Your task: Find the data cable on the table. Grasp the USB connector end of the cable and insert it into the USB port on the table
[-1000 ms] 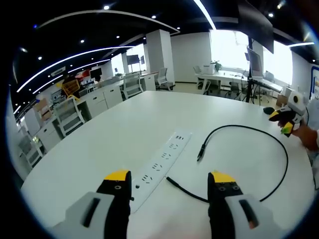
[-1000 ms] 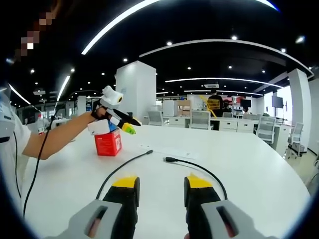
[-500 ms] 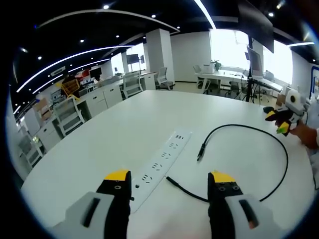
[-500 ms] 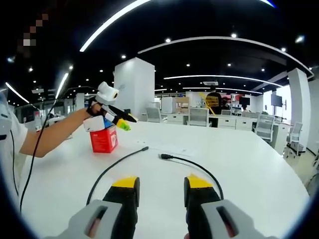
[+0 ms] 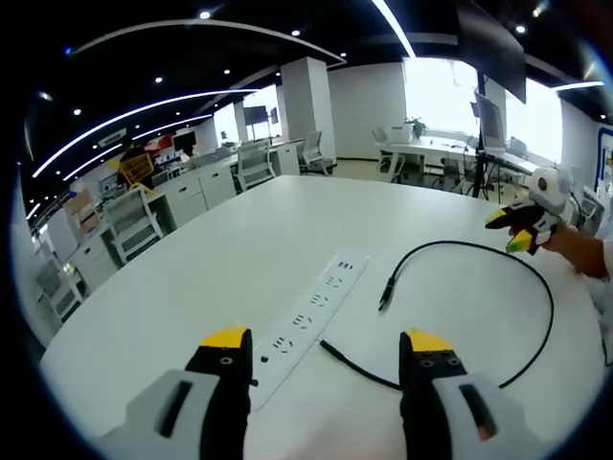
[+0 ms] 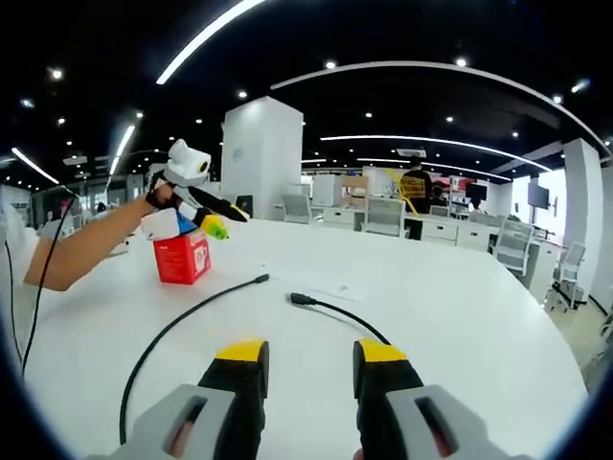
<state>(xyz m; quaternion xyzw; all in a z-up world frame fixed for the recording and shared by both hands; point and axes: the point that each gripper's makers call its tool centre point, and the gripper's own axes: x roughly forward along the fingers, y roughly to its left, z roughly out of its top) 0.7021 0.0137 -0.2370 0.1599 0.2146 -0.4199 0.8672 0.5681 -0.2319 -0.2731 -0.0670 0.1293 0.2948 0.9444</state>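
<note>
White round surface [image 5: 239, 240] is carrying a long white power strip [image 5: 311, 316] and a thin black data cable [image 5: 498, 287] curving just beside it. Both hand-held grippers, left [image 5: 326, 350] and right [image 6: 308, 359], are hovering released, jaws apart, grasping nothing.

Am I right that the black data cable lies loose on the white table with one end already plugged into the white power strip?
Not quite. In the left gripper view, both ends of the black data cable lie free on the white table; the nearer end rests beside the white power strip, not plugged in.
</note>
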